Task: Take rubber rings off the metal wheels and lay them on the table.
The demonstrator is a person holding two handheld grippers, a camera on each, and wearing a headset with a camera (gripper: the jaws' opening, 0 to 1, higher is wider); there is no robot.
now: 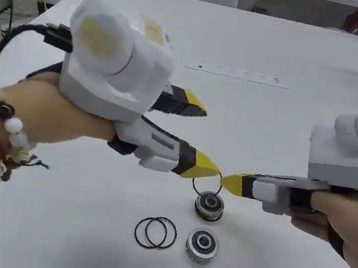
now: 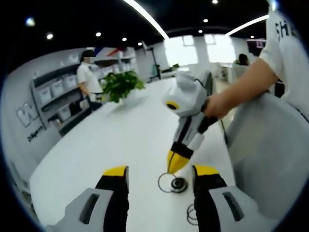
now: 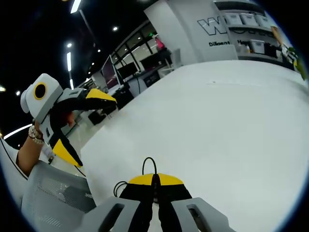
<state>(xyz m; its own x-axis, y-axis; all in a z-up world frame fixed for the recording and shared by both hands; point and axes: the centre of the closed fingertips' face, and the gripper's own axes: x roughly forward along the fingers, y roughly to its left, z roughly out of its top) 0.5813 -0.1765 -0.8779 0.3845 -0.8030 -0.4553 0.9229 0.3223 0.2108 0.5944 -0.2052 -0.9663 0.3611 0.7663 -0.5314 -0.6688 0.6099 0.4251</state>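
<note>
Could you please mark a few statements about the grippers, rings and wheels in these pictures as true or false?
1. Two loose black rubber rings lie on the white table beside the nearer metal wheel. True.
2. The left gripper has its fingers closed. False: they stand open, holding nothing.
3. The right gripper is shut on a thin black rubber ring. True.
4. Three metal wheels sit on the table. False: two, the nearer one and the farther metal wheel.
</note>
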